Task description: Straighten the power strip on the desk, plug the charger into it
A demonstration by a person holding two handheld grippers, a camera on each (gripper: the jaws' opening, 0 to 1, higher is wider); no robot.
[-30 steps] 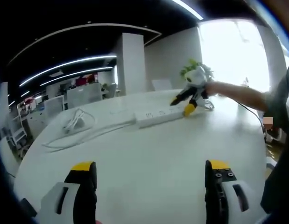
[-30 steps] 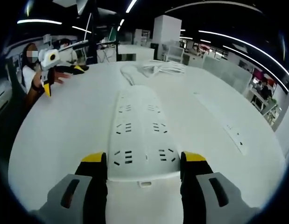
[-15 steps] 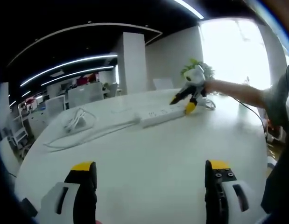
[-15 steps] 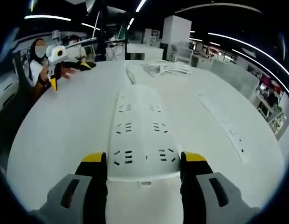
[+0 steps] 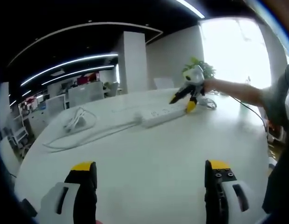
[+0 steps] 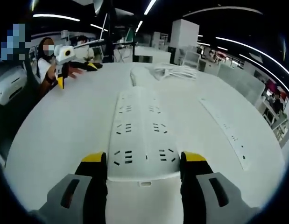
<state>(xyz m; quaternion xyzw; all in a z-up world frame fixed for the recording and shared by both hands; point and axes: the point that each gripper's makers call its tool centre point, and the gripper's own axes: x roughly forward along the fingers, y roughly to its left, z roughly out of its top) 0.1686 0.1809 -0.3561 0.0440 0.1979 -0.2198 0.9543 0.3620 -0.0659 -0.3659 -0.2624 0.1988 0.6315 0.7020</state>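
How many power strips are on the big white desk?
2. One power strip sits between the right gripper jaws; a second, flat strip lies beside it on the desk.

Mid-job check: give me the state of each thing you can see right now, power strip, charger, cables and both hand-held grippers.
Power strip: flat on the desk, its end clamped between the right jaws, sockets empty.
Charger: lying on the desk, unplugged, apart from the strip.
Strip's cable: loose, looping across the desk.
Right hand-held gripper: shut on the strip's end.
Left hand-held gripper: open, holding nothing, over bare desk.
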